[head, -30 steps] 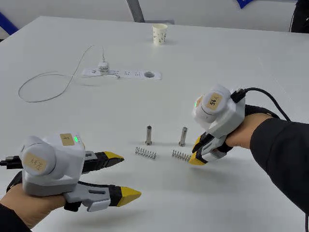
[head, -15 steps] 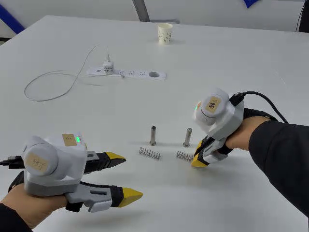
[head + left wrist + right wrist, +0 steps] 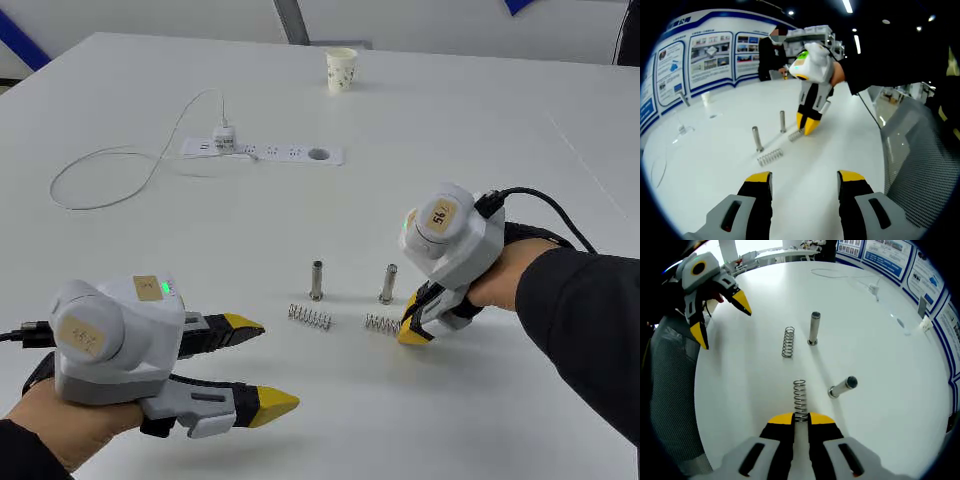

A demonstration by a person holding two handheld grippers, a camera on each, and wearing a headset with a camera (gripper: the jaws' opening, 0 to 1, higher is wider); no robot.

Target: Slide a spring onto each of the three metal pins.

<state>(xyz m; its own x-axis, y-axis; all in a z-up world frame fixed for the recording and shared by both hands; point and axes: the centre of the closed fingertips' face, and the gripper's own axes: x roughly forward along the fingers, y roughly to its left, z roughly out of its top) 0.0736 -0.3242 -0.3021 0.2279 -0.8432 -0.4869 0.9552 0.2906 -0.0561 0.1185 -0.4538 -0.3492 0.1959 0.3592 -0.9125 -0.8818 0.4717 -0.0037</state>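
Trouble, as I judge it, lies in how little of the spring I have hold of. My right gripper (image 3: 801, 418) has its jaws pinched together on the end coil of one spring (image 3: 799, 399). The spring lies flat on the white table (image 3: 480, 420), the rest of its length sticking out ahead of the tips, just beside the nearer pin (image 3: 842, 386). With so short a hold, the spring may pivot or droop when lifted, so its free end would miss the pin's top and catch on the rim. If I squeeze harder, the coil could flick out and roll away. A careless swing could also topple the pin, if it merely stands loose. The second spring (image 3: 308, 316) lies in front of the other pin (image 3: 317, 281). My left gripper (image 3: 270, 362) hovers with jaws wide apart, holding nothing, well clear of the parts. I count two pins here, not three.
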